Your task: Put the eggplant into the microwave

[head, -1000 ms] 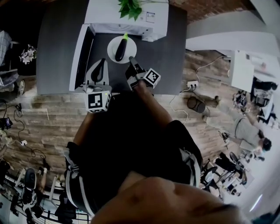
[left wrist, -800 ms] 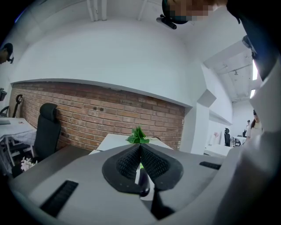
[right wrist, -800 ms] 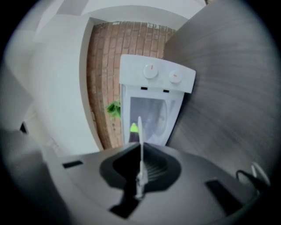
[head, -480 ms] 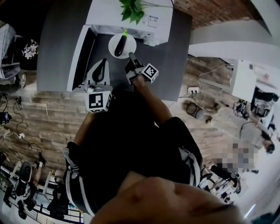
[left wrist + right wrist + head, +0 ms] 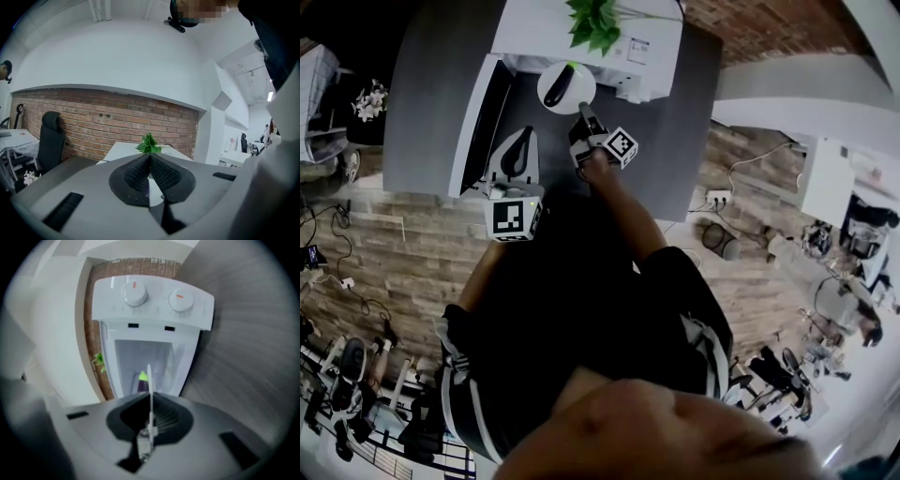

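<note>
head view: the dark purple eggplant (image 5: 557,93) with its green stem lies on a round white plate (image 5: 574,79) at the mouth of the boxy white microwave (image 5: 649,47), whose door (image 5: 481,117) hangs wide open over the grey desk (image 5: 431,84). the right tongs (image 5: 582,114) are pinched tight on the near rim of the plate, which the right gripper view shows edge-on between them, with the cavity straight ahead. the left tongs (image 5: 521,141) hang beside the door, pressed together on nothing. a leafy green plant (image 5: 593,23) sits on top of the oven. the job looks mostly done: door opened, load carried to the opening; it remains to slide it fully in and let go. a second earlier the plate sat further out on the desk, clear of the opening.
</note>
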Available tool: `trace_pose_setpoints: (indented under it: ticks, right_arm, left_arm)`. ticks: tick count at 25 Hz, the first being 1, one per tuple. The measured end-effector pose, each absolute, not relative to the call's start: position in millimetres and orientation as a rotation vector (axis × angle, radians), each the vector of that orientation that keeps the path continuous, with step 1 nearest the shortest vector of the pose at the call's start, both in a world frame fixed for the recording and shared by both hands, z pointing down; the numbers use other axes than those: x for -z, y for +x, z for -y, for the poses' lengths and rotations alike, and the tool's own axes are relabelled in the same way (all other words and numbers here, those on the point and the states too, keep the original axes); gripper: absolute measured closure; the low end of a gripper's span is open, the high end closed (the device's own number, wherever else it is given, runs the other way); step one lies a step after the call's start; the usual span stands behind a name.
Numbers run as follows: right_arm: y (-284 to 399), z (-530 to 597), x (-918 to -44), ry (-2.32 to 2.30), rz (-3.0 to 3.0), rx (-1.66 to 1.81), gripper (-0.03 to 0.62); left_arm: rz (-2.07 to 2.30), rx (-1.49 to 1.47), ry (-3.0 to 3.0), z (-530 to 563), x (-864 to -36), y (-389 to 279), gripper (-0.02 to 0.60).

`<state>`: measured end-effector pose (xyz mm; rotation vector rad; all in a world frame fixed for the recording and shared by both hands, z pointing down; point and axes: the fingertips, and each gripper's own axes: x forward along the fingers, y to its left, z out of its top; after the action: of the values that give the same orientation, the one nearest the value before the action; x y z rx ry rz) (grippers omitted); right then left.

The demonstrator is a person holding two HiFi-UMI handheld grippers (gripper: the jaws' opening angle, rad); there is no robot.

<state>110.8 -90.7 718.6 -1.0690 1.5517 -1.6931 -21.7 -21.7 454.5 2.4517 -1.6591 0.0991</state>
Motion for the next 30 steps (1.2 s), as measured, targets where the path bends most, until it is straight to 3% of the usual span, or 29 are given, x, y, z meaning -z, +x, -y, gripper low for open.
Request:
trace_pose_setpoints:
  ticks: [30]
  right_arm:
    - [100,156,-772,-1.132,-1.458,1.703,0.556]
  left_arm:
    - [1.614,-0.139,2.407,68,-478,-39,0.545]
